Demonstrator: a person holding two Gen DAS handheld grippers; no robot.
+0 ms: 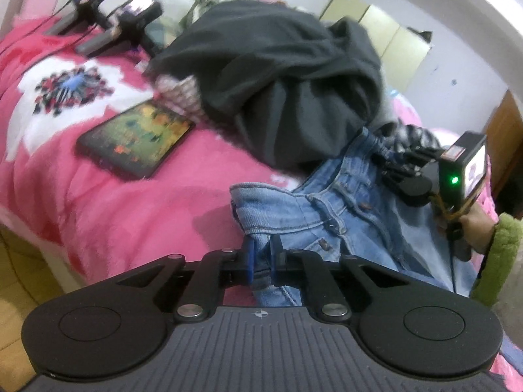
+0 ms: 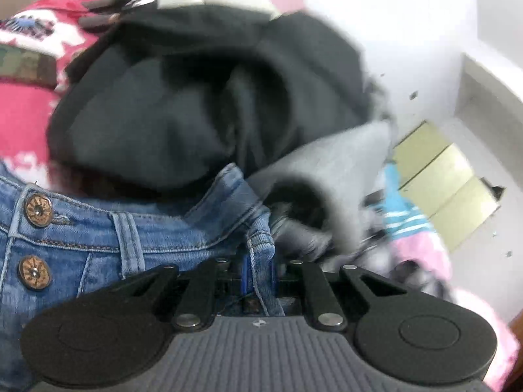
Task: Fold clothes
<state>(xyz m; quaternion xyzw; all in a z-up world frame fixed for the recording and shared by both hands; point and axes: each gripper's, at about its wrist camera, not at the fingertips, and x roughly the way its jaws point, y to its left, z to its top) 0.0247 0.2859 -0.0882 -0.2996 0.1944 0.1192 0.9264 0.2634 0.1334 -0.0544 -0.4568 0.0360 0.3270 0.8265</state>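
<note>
Light blue jeans [image 1: 333,215] lie on a pink bedspread [image 1: 137,215], waistband toward the far side. My left gripper [image 1: 263,259] is shut on the left corner of the waistband. In the right wrist view the same jeans [image 2: 108,238] show two brown buttons, and my right gripper [image 2: 260,277] is shut on a fold at the waistband's right end. From the left wrist view the right gripper [image 1: 392,166] appears at the right edge, held by a hand in a green sleeve. A heap of dark grey clothing [image 1: 287,75] lies just beyond the jeans.
A tablet [image 1: 137,137] with a lit screen rests on the bedspread to the left. Two spare gripper devices [image 1: 111,23] lie at the back left. Grey, blue-striped and pink garments [image 2: 402,225] are piled to the right. The bed's near-left edge drops to a yellow floor [image 1: 19,277].
</note>
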